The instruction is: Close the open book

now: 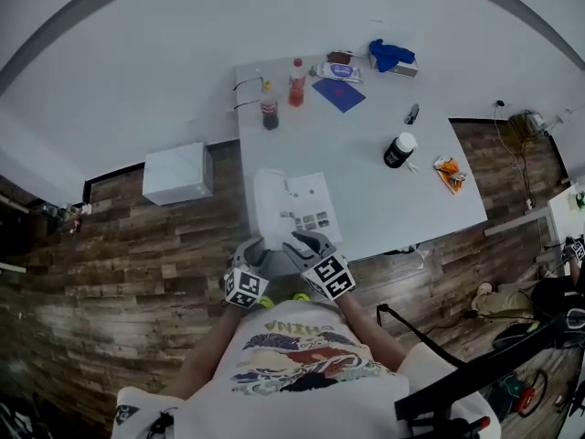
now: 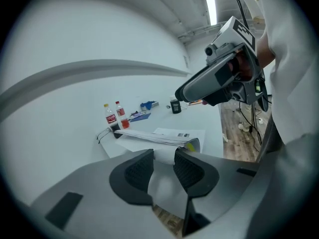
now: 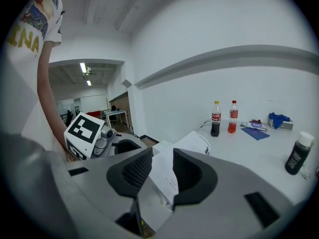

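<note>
The open book [image 1: 306, 204] lies at the near left corner of the white table [image 1: 402, 208], and its left half stands raised and curled. My left gripper [image 1: 256, 250] is at the book's near left corner, my right gripper [image 1: 306, 242] at its near edge. In the left gripper view the page stack [image 2: 169, 136] lies just ahead. A white sheet fills the gap between the left gripper's [image 2: 163, 169] parted pads. In the right gripper view a printed page [image 3: 197, 143] slants through the gap of the right gripper [image 3: 162, 171]. Its pads stand apart too.
At the table's far end stand a cola bottle [image 1: 270, 112] and a red drink bottle [image 1: 296, 82], with a blue booklet [image 1: 338, 94] and a blue cloth [image 1: 390, 55]. A black jar [image 1: 398, 150] and an orange packet [image 1: 448, 174] lie to the right. A white box [image 1: 176, 174] sits on the wooden floor.
</note>
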`<state>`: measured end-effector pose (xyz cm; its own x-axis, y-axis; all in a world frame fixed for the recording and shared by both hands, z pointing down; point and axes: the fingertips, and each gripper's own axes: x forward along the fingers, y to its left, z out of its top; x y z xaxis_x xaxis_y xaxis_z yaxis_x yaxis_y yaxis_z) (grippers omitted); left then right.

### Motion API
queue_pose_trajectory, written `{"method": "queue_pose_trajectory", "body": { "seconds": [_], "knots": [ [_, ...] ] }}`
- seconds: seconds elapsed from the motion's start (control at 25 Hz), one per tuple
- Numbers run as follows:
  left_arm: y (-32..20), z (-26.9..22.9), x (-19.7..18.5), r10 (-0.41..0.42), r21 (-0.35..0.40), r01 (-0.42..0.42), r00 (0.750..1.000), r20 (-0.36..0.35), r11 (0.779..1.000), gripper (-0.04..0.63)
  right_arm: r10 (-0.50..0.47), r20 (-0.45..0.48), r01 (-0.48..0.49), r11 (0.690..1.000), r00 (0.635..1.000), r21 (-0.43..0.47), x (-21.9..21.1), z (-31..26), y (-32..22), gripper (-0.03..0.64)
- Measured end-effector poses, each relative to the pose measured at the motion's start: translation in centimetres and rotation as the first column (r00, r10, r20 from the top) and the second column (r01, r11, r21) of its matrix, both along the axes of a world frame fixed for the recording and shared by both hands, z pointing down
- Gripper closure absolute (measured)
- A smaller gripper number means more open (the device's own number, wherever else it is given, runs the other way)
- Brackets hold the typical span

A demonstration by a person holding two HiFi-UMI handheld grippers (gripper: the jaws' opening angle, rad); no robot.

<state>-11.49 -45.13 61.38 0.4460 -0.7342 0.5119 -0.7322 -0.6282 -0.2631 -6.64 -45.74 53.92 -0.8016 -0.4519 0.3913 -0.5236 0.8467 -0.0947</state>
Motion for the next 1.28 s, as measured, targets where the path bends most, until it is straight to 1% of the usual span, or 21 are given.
{"method": "queue_pose_trajectory", "body": {
  "seconds": [0.16,0.32,0.52,0.64,0.72,0.84,0.92,1.16,1.2,1.24,1.28],
  "knots": [
    [0.1,-0.1,1.3,-0.003,-0.002,0.003,1.000,0.003,1.000,0.482,-0.002,0.018,0.001,1.000,1.000,0.001,1.3,-0.5,0.1,0.502],
    [-1.1,-0.8,3.4,0.019,0.015,-0.019,1.000,-0.012,1.000,0.482,0.006,0.028,-0.006,1.000,1.000,0.015,2.7,-0.9,-0.4,0.502],
    [-1.9,-1.2,5.2,0.020,0.015,-0.020,0.998,-0.054,1.000,0.482,0.009,0.035,-0.010,1.000,0.999,0.025,3.6,-1.0,-0.8,0.502],
    [-2.3,-1.5,6.9,0.023,0.008,-0.023,0.996,-0.089,1.000,0.482,0.014,0.034,-0.015,1.000,0.999,0.024,4.5,-1.1,-0.8,0.502],
    [-2.4,-1.4,8.3,0.026,-0.004,-0.027,0.995,-0.098,1.000,0.481,0.018,0.036,-0.019,0.999,0.999,0.029,5.3,-1.1,-0.9,0.502],
    [-2.0,-1.2,10.2,0.056,-0.018,-0.057,0.996,-0.072,0.998,0.479,0.041,0.051,-0.042,0.999,0.998,0.030,6.5,-1.2,-0.7,0.502],
    [-1.8,-1.2,10.8,0.071,-0.018,-0.072,0.996,-0.053,0.997,0.474,0.057,0.061,-0.059,0.998,0.997,0.034,7.0,-1.3,-0.6,0.502],
    [-1.6,-1.7,11.2,0.065,-0.018,-0.066,0.997,-0.030,0.998,0.466,0.089,0.072,-0.092,0.995,0.993,0.035,8.0,-1.3,-0.9,0.502],
    [-1.6,-1.7,11.3,0.071,-0.016,-0.071,0.997,-0.013,0.997,0.466,0.094,0.073,-0.097,0.995,0.993,0.035,8.2,-1.4,-1.0,0.502],
    [-1.6,-1.8,11.4,0.084,-0.010,-0.084,0.996,0.020,0.996,0.465,0.099,0.074,-0.102,0.994,0.992,0.037,8.4,-1.4,-1.1,0.502],
    [-1.4,-1.8,11.6,0.107,0.001,-0.107,0.992,0.073,0.994,0.463,0.104,0.075,-0.108,0.993,0.992,0.042,8.5,-1.5,-1.1,0.502]
  ]
}}
